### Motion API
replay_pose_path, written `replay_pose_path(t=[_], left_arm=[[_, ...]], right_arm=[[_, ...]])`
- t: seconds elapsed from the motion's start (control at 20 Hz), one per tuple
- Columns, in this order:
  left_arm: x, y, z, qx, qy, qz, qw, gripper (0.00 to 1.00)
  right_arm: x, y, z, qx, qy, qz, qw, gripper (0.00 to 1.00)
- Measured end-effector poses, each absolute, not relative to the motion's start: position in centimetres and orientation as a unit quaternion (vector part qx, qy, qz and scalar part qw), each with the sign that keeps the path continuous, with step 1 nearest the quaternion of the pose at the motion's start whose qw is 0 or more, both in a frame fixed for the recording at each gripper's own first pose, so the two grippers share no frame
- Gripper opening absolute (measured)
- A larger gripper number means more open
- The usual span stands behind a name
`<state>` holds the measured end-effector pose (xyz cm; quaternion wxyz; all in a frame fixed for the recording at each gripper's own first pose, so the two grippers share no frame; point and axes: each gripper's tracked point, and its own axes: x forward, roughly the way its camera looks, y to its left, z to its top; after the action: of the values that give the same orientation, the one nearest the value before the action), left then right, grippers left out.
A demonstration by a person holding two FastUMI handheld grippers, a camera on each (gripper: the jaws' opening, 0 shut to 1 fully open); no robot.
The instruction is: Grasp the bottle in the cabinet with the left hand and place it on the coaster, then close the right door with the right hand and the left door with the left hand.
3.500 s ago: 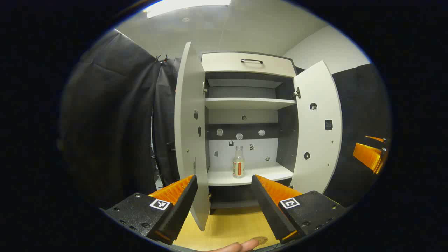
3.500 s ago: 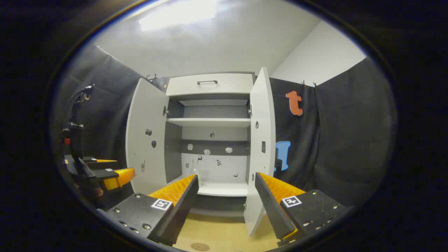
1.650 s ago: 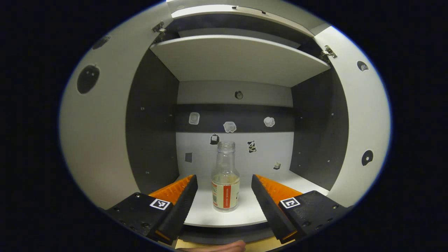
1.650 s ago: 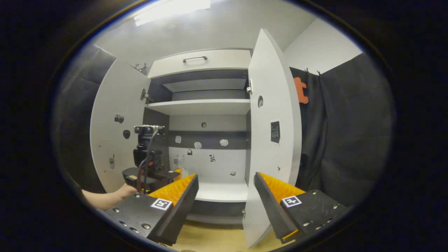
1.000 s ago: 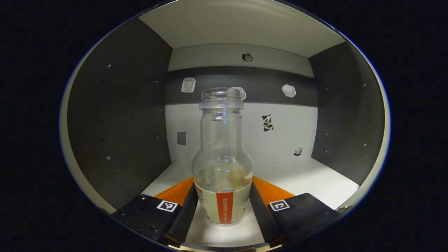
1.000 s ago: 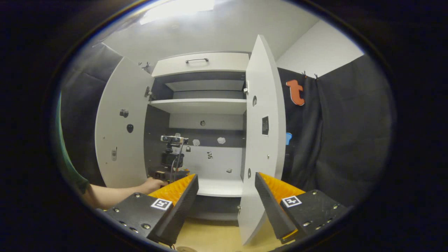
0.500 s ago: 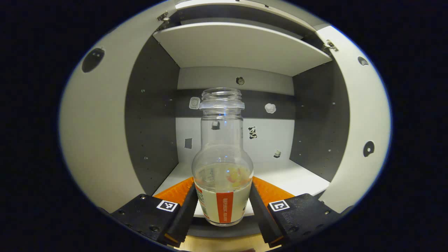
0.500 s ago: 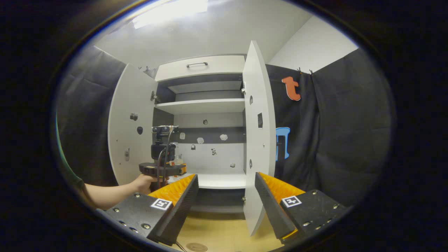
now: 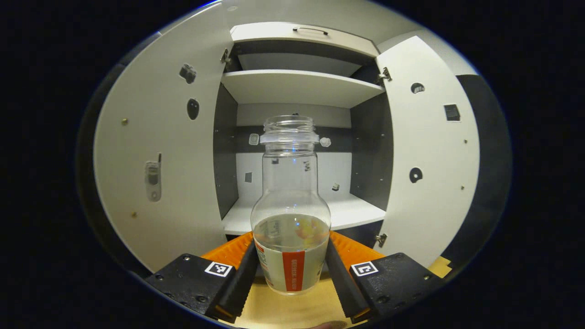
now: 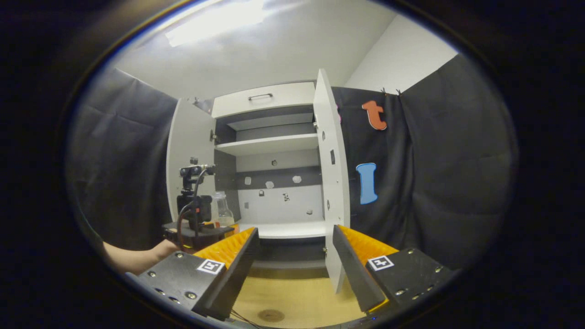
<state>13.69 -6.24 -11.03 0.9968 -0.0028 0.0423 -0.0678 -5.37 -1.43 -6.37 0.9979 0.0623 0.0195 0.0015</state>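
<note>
A clear glass bottle with a pale drink and a white-and-red label stands upright between the fingers of my left gripper, which is shut on its lower body. It hangs in front of the open cabinet, off the lower shelf. The right gripper view has the same bottle and the left gripper held by a hand at the left. My right gripper is open and holds nothing, in front of the cabinet's right door. A round coaster lies on the wooden table below.
Both white doors stand wide open: the left door and the right door. An upper shelf and a drawer with a handle sit above. The yellow tabletop stretches in front of the cabinet.
My left gripper went into the cabinet, shut on the bottle and drew back out with it, off the shelf. My right gripper stayed open, drifting slightly.
</note>
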Motion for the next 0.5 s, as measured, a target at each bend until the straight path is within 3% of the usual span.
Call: replay_pose_path(t=[0.5], left_arm=[[4.2,-10.2,-24.5,-0.045,0.121,-0.105,0.986,0.81]], right_arm=[[-8.5,-3.4,-7.8,0.045,0.040,-0.006,0.998,0.98]])
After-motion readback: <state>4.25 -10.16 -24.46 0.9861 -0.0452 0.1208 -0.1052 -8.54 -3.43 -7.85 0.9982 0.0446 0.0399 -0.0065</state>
